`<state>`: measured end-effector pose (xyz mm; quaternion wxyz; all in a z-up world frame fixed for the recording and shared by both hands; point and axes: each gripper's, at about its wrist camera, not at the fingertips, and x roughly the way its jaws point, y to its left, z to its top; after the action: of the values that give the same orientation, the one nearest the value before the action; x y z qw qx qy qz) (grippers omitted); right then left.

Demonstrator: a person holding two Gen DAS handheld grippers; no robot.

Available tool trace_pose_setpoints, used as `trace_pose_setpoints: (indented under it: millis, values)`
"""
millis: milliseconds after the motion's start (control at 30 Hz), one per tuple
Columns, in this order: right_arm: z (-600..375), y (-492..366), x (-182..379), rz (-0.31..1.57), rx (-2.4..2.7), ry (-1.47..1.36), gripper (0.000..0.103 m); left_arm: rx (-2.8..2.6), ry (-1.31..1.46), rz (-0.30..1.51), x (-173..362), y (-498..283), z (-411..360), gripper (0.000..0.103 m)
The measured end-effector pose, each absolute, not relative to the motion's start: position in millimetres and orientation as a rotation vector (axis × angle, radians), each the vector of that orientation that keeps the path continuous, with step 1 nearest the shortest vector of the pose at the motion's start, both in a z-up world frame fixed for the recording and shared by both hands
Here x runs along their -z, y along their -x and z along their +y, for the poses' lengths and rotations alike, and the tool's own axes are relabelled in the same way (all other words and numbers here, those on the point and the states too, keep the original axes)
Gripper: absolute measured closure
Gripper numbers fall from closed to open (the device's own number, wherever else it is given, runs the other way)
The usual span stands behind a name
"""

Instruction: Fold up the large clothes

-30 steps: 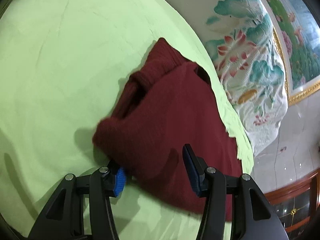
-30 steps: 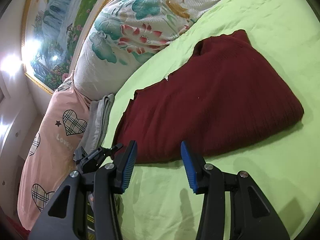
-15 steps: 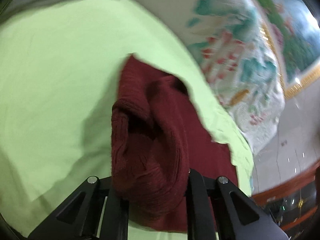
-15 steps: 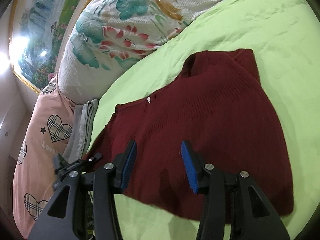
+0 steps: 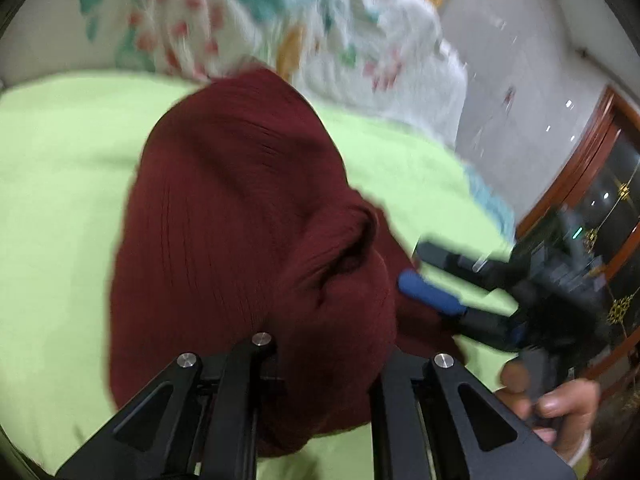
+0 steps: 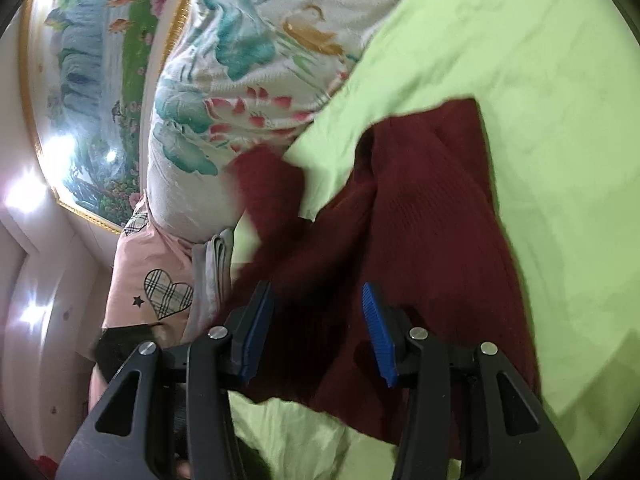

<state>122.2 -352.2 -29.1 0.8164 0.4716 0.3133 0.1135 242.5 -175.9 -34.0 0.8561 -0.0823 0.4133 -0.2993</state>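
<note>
Black angular gripper (image 6: 318, 332) arms – silver screws, ribbed blue pads (image 6: 378, 334) – bare-skinned hand (image 5: 560, 408)

A gilt-framed landscape painting (image 6: 92, 92) hangs above the floral pillow (image 6: 256, 60) on the green-sheeted bed (image 6: 540, 120).

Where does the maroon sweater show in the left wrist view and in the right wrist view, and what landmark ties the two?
Left wrist: the sweater fills the centre, bunched between the left gripper's fingers.
Right wrist: the sweater runs from centre to bottom, under the open right gripper.
Shared landmark: the floral quilt beyond the green sheet.
</note>
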Motion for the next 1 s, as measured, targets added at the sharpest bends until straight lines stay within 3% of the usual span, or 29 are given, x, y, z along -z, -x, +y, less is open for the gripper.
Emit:
trace_pose_setpoints:
  millis: [100,433,467,500,533,667,833,1000]
  values:
    - [-349,-129,37,0.72,-0.259,-1.021,0.044,0.628,0.166,0.875,43,-238,-179,0.094]
    - [-332,-202,45,0.851,-0.334,-1.029,0.038,0.582,-0.015,0.74,25,-213,-186,0.094]
    - [-332,-212,48,0.853,-0.338,-1.042,0.041,0.579,-0.033,0.736,26,-211,-189,0.094]
    - [-332,-219,49,0.854,-0.336,-1.038,0.051,0.577,-0.04,0.735,26,-211,-189,0.094]
    - [-332,-226,47,0.866,-0.322,-1.013,0.085,0.577,-0.049,0.734,26,-210,-193,0.094]
    - [-331,-239,20,0.848,-0.317,-0.87,0.088,0.593,-0.056,0.686,6,-204,-201,0.094]
    - [-349,-215,-39,0.691,-0.353,-0.67,0.088,0.677,0.003,0.664,-9,-205,-224,0.092]
    - [-382,-211,11,0.822,-0.207,-0.663,0.088,0.707,-0.018,0.823,38,-222,-260,0.091]
